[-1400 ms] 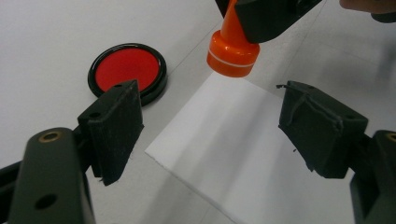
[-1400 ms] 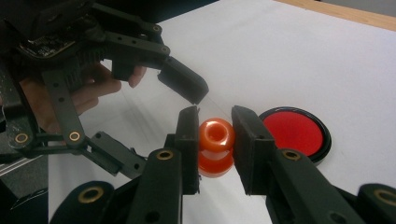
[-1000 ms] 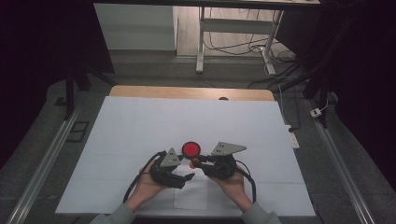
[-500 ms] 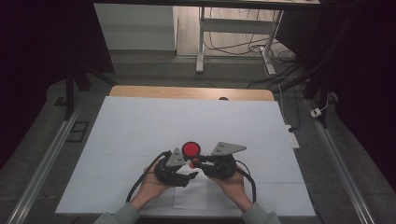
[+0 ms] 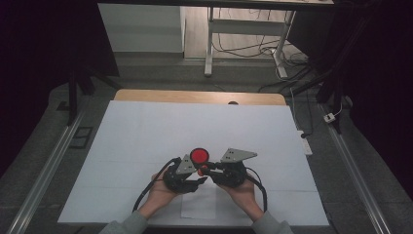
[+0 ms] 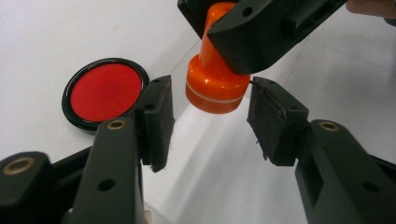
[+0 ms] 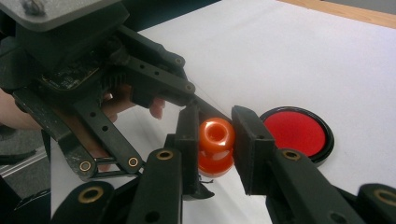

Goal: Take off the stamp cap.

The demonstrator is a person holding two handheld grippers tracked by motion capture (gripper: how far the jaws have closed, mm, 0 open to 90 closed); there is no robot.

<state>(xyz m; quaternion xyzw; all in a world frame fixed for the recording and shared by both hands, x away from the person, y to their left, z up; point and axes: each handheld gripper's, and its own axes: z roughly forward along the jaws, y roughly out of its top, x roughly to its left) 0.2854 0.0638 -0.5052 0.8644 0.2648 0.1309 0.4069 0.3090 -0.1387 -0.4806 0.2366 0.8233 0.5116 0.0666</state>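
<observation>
An orange stamp (image 7: 216, 135) hangs just above the white table, and my right gripper (image 7: 215, 114) is shut on its rounded handle. Its wider base (image 6: 215, 86) sits between the pads of my left gripper (image 6: 210, 86). Those jaws have just been closing, with a small gap still showing on each side of the base. A round red ink pad (image 5: 198, 156) with a black rim lies on the table just beyond both grippers. From above, the left gripper (image 5: 197, 179) and the right gripper (image 5: 205, 169) meet tip to tip at the stamp (image 5: 203, 169).
White covering (image 5: 146, 131) spans the table, and a wooden edge (image 5: 195, 96) shows at the far side. A small sheet of paper (image 5: 198, 205) lies near the front edge between the forearms. Cables trail from both grippers toward the person.
The left gripper's jaws have narrowed around the stamp's base. The right gripper and the ink pad have stayed where they were.
</observation>
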